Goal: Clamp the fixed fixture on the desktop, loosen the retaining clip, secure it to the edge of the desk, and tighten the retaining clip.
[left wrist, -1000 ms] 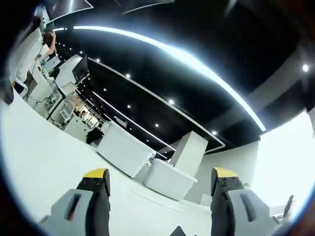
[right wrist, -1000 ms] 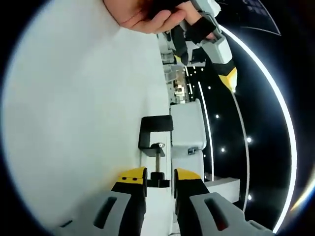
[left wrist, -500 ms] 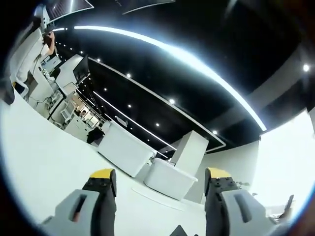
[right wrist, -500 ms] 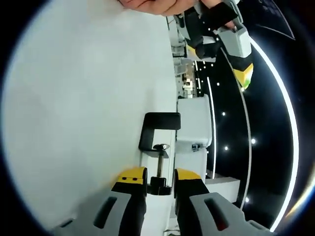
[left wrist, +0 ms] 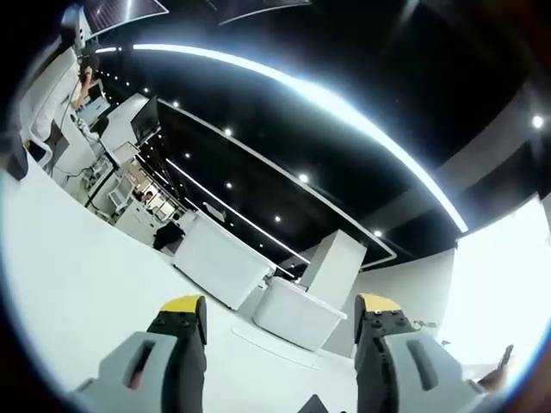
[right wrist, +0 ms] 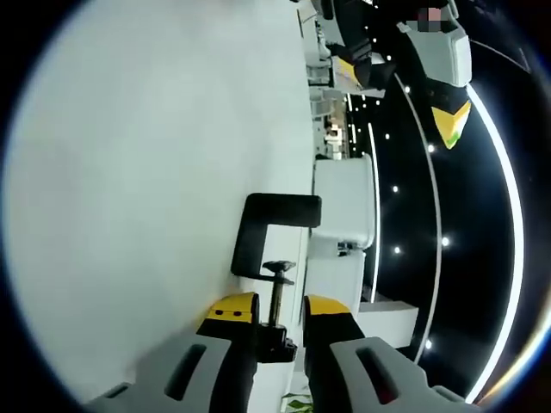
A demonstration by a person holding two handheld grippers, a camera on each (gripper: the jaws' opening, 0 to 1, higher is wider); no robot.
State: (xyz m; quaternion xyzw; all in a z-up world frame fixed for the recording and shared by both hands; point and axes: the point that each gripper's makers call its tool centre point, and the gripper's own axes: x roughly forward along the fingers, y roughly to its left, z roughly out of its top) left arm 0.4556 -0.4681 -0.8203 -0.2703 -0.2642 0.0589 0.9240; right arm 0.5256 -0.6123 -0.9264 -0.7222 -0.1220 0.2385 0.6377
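Gripping the screw knob (right wrist: pixel 274 339) of the black clamp (right wrist: pixel 267 237), the right gripper (right wrist: pixel 277 311) has its jaws closed on it; the clamp sits on the edge of the white desk (right wrist: pixel 146 198). The left gripper (left wrist: pixel 280 311) hangs apart, jaws spread, over the desk.

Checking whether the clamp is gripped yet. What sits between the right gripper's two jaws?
In the right gripper view, the black clamp's screw knob sits between the right gripper's jaws.

ceiling (left wrist: pixel 362 52): black, long light strip (left wrist: pixel 327 99), small spotlights | furniture: white counters (left wrist: pixel 219 262) | desk (right wrist: pixel 155 172): white
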